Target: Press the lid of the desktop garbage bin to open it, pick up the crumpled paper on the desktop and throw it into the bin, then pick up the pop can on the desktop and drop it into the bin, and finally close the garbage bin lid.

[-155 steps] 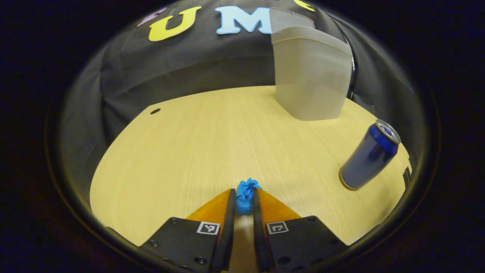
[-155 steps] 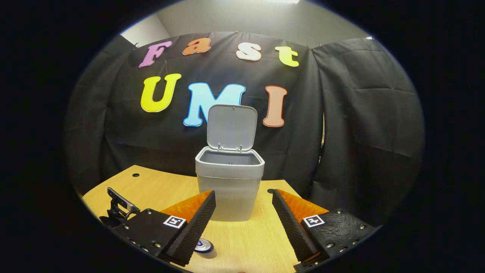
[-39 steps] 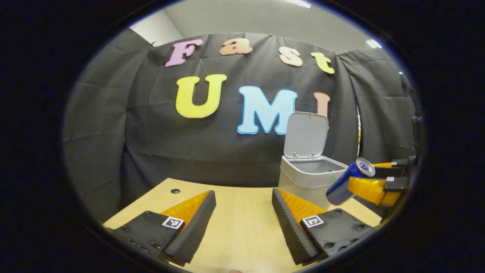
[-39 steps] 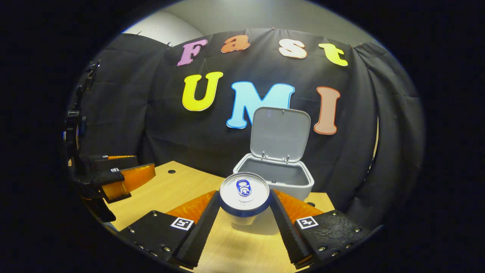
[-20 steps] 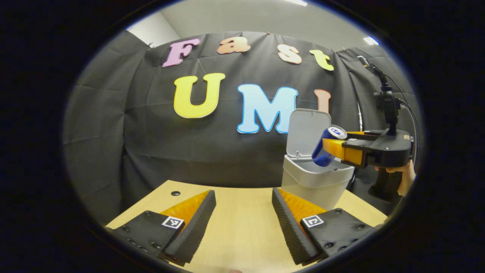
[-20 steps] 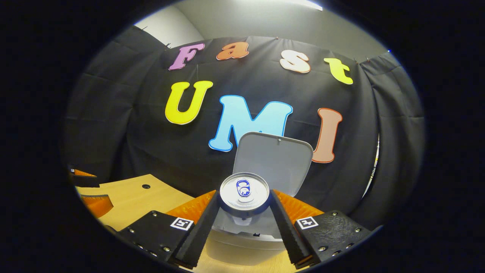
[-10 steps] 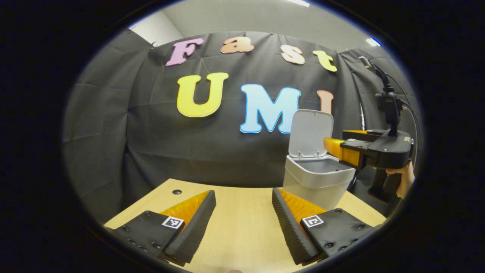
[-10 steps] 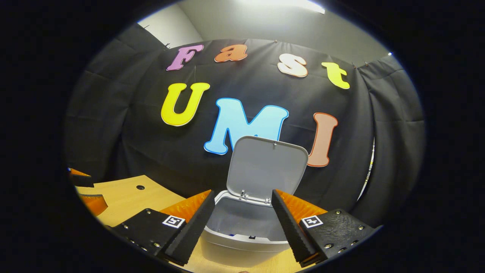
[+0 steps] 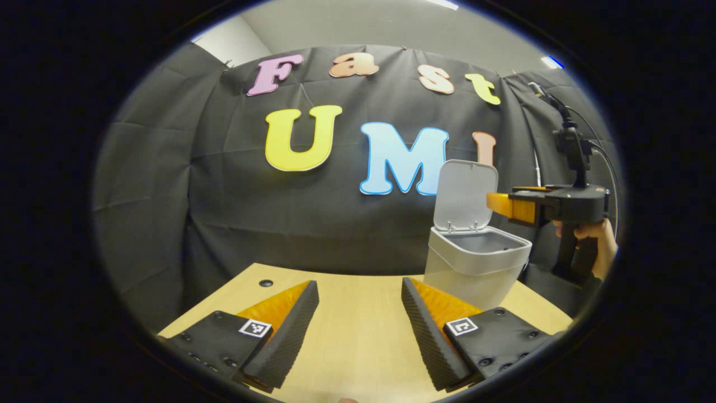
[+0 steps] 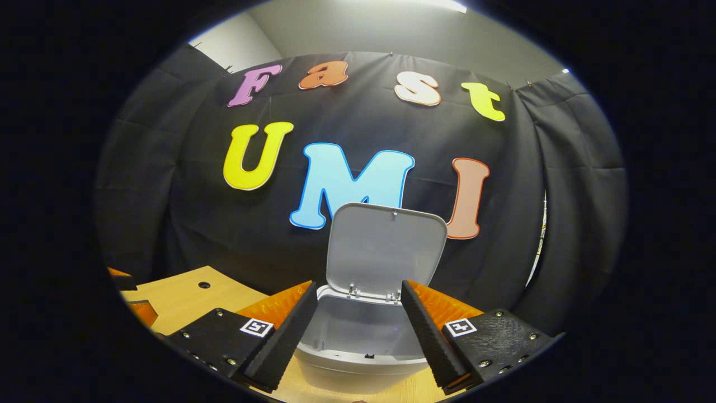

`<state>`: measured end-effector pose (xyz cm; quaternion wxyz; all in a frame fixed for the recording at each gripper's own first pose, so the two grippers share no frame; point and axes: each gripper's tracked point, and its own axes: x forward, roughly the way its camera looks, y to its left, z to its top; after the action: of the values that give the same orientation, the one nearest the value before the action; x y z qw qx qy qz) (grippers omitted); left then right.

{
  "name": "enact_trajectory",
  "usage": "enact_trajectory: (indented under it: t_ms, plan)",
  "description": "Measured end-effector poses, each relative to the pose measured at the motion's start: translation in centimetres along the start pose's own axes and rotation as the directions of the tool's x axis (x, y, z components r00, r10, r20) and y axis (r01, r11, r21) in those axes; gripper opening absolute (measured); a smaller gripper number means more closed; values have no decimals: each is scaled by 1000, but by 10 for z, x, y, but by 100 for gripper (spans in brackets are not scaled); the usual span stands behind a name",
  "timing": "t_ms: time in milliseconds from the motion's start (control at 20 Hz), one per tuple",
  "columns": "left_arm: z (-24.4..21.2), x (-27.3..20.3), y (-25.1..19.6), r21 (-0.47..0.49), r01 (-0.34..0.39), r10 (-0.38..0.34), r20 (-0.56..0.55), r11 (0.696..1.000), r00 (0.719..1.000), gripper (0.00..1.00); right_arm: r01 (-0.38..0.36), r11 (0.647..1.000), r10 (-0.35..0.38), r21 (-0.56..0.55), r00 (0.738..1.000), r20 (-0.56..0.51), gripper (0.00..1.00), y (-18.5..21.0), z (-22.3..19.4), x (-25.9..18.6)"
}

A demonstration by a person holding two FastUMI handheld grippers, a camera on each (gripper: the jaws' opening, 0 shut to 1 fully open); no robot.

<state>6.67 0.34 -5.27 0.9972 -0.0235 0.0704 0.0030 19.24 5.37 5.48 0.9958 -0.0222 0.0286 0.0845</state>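
Note:
The grey desktop bin (image 9: 475, 274) stands on the wooden table's right side with its lid (image 9: 466, 193) tipped up and back. In the left gripper view my left gripper (image 9: 358, 319) hangs open and holds nothing, low over the table, left of the bin. Above the bin's mouth my right gripper (image 9: 493, 201) is level, with a hand (image 9: 601, 246) on its handle. In the right gripper view the right gripper (image 10: 358, 316) is open with nothing between its fingers. The bin (image 10: 363, 358) sits just below it, with the raised lid (image 10: 386, 254) behind.
The light wooden table (image 9: 347, 341) has a small round cable hole (image 9: 266, 283) near its back left. Black cloth closes off the back and sides. The left gripper (image 10: 134, 305) sits at the far left edge of the right gripper view, over the table (image 10: 184, 296).
One second ago my right gripper held the blue can over the bin. It has since opened, the can is gone from it, and it has drawn back slightly. The left gripper has barely moved.

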Motion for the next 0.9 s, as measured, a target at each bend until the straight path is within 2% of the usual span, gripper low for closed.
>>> enact_trajectory:
  t_ms: [200, 400, 900]
  plan:
    - [3, 10, 7, 54, 37, -38, 17, 998, 999, 97, 46, 998, -46, 38, 999, 3, 96, -14, 28, 21]
    - [14, 22, 10, 46, 96, -98, 31, 994, 995, 99, 83, 996, -84, 39, 996, 7, 96, -28, 53, 47]
    - [21, 43, 26, 37, 87, -88, 29, 996, 996, 97, 125, 992, -126, 25, 990, 54, 96, -41, 107, 106]
